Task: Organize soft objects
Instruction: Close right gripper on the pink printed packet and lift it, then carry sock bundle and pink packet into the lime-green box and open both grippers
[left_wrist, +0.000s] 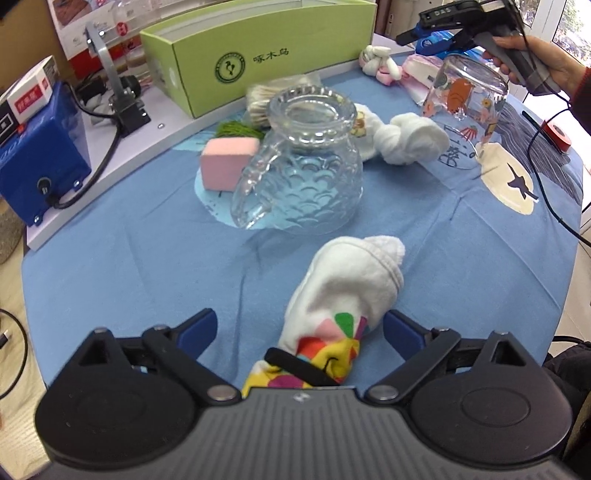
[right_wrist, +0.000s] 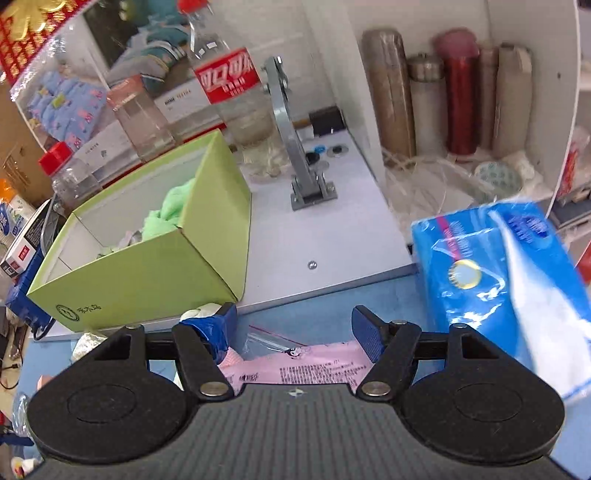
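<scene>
In the left wrist view my left gripper (left_wrist: 299, 330) is open, its blue fingers on either side of a white sock (left_wrist: 343, 280) with a colourful end, lying on the blue cloth (left_wrist: 147, 258). Further back lie a pink sponge (left_wrist: 227, 162), a knotted white cloth (left_wrist: 410, 142) and a white soft toy (left_wrist: 380, 64). The green box (left_wrist: 236, 55) stands at the back. My right gripper (left_wrist: 436, 33) is held up at the far right. In the right wrist view it (right_wrist: 295, 325) is open and empty above a pink packet (right_wrist: 303, 363). The green box (right_wrist: 147, 258) holds green cloth (right_wrist: 170, 210).
An upturned glass jug (left_wrist: 303, 162) and a printed glass (left_wrist: 465, 92) stand on the cloth. A blue device (left_wrist: 37, 162) with cables is on the left. A blue tissue pack (right_wrist: 509, 280) lies at the right, with bottles (right_wrist: 236, 81) and flasks (right_wrist: 458, 99) behind.
</scene>
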